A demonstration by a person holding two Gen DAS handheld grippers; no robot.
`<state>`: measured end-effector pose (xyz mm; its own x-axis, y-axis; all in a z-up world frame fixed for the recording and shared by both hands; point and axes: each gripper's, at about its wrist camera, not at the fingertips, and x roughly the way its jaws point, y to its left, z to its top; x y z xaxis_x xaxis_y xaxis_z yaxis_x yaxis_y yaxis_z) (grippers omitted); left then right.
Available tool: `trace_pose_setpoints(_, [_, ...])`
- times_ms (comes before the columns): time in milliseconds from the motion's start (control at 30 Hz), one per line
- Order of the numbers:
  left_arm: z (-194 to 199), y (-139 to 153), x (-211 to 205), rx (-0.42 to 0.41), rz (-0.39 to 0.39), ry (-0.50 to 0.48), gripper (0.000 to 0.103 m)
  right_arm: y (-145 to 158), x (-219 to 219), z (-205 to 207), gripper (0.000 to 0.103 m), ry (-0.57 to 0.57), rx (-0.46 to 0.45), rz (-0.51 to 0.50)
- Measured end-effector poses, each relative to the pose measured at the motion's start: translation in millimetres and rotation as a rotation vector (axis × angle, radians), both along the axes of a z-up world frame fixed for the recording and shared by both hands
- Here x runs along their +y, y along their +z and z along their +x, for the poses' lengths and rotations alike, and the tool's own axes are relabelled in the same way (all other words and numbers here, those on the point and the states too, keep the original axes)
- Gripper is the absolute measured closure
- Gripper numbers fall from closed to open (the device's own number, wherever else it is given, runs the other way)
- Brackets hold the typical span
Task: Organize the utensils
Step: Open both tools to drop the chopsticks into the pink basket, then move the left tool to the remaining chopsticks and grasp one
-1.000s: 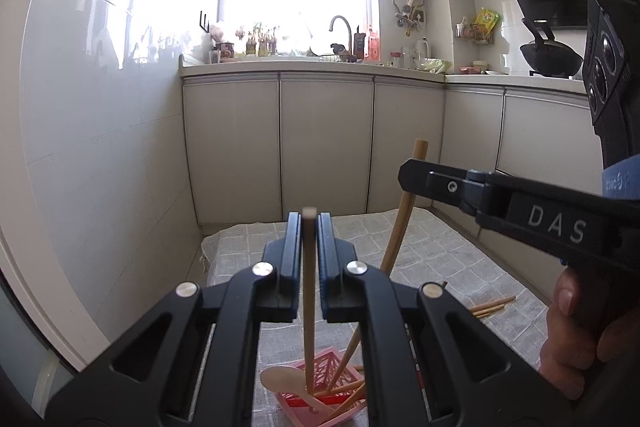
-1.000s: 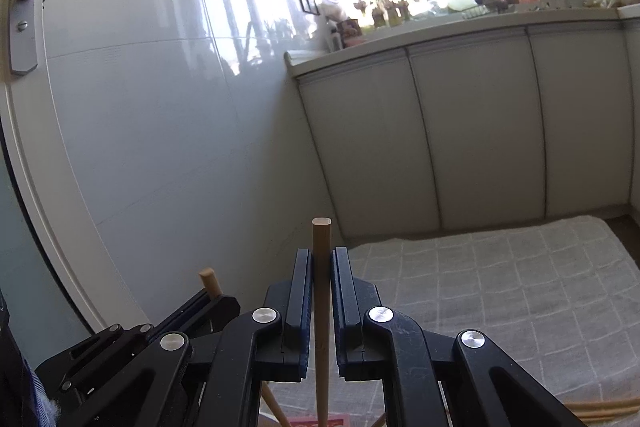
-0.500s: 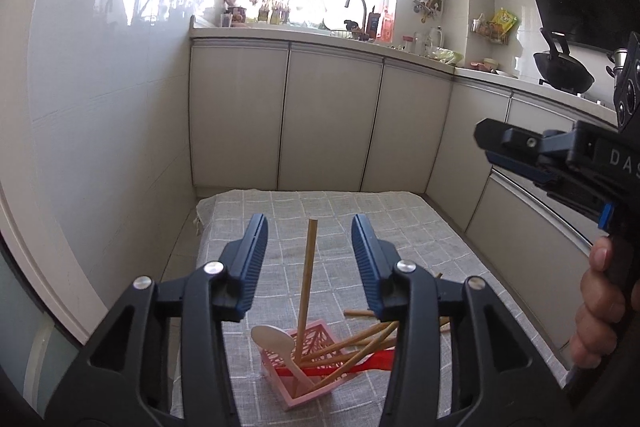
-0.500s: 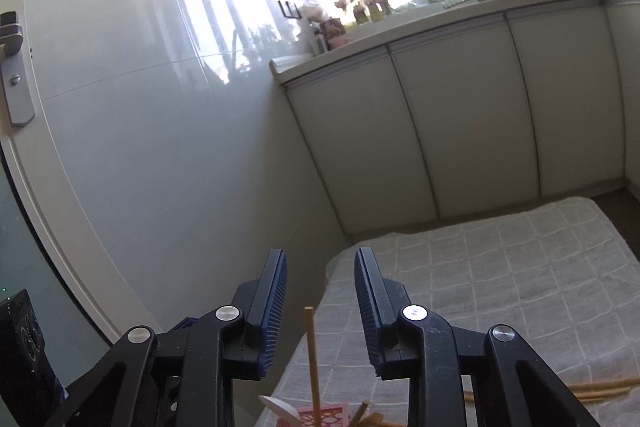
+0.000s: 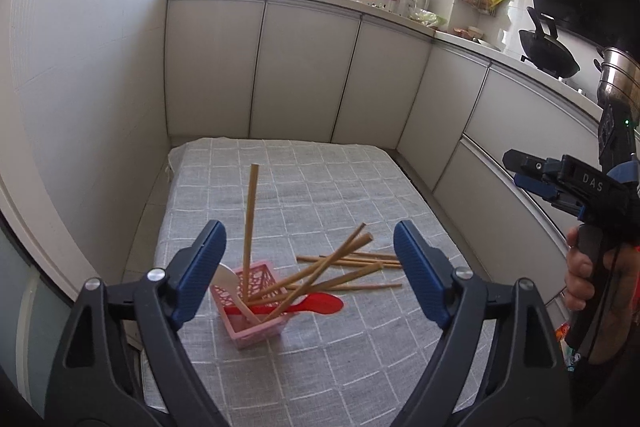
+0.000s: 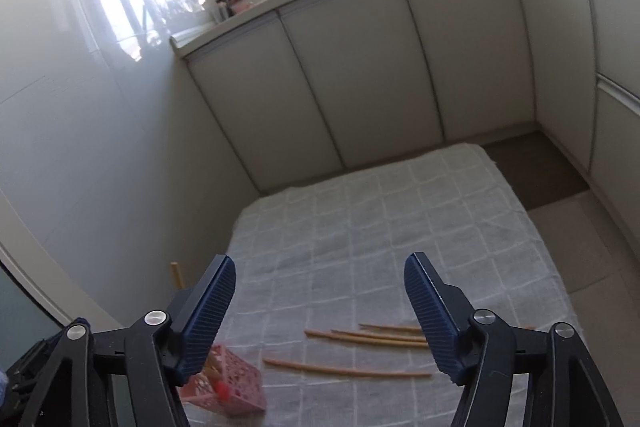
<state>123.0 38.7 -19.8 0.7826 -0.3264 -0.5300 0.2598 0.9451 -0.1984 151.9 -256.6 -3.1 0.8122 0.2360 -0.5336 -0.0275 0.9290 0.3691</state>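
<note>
Left gripper [image 5: 310,267]: my jaws stand wide apart and have just been opening; nothing sits between the pads, which touch nothing.
Right gripper [image 6: 320,311]: mine too, spread wide, jaws just been opening; only cloth and loose sticks show in the gap, well below.
Right hand [image 5: 588,275]: seen from the left wrist view at the right edge, wrapped round the gripper's handle, off to the side of the cloth.
Pink basket [image 5: 256,307]: small latticed holder, standing on the grey checked cloth [image 5: 320,187], below and between my left fingers.
Upright chopstick [image 5: 250,227]: stands in the basket's far corner, nearly vertical, free of both pads.
Leaning chopsticks [image 5: 320,275]: several rest in the basket, tilted out over its right rim.
White spoon [image 5: 226,281]: bowl end up at the basket's left side.
Red spoon [image 5: 320,305]: lies across the basket's right rim, bowl resting on the cloth.
Loose chopsticks [image 6: 360,337]: still flat on the cloth, right of the basket, apart from it.
Surroundings: pale cabinets [image 5: 304,67] behind the cloth.
</note>
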Motion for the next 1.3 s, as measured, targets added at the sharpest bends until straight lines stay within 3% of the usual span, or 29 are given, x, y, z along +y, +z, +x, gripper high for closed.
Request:
trace_pose_setpoints(233, [-14,0,-49,0.061,0.073,-0.071,0.010,-41,-53,8,0.018,-0.060,0.202,-0.036])
trace_pose_setpoints(433, [-31,-13,-113,0.111,0.193,-0.199,0.009,-72,-97,11,0.018,-0.106,0.344,-0.029])
trace_pose_setpoints(600, [-31,-46,-172,0.163,0.347,-0.335,0.009,-89,-124,6,0.017,-0.144,0.412,-0.032])
trace_pose_setpoints(800, [15,-111,-218,0.283,0.519,-0.396,0.009,-114,-142,6,0.016,-0.153,0.502,-0.024])
trace_pose_setpoints(900, [45,-146,-231,0.332,0.587,-0.404,0.015,-128,-147,9,0.016,-0.159,0.549,-0.014])
trace_pose_setpoints(967, [65,-168,-237,0.366,0.625,-0.399,0.029,-134,-148,12,0.016,-0.160,0.567,-0.010])
trace_pose_setpoints(1067, [93,-193,-245,0.386,0.701,-0.393,0.042,-139,-148,16,0.016,-0.158,0.584,0.005])
trace_pose_setpoints(1133, [109,-204,-246,0.391,0.739,-0.384,0.045,-140,-148,18,0.016,-0.153,0.588,0.015])
trace_pose_setpoints(1200, [122,-214,-245,0.417,0.747,-0.382,0.047,-142,-148,21,0.016,-0.152,0.590,0.020])
trace_pose_setpoints(1300, [133,-214,-241,0.440,0.680,-0.414,0.048,-143,-150,22,0.016,-0.154,0.593,0.022])
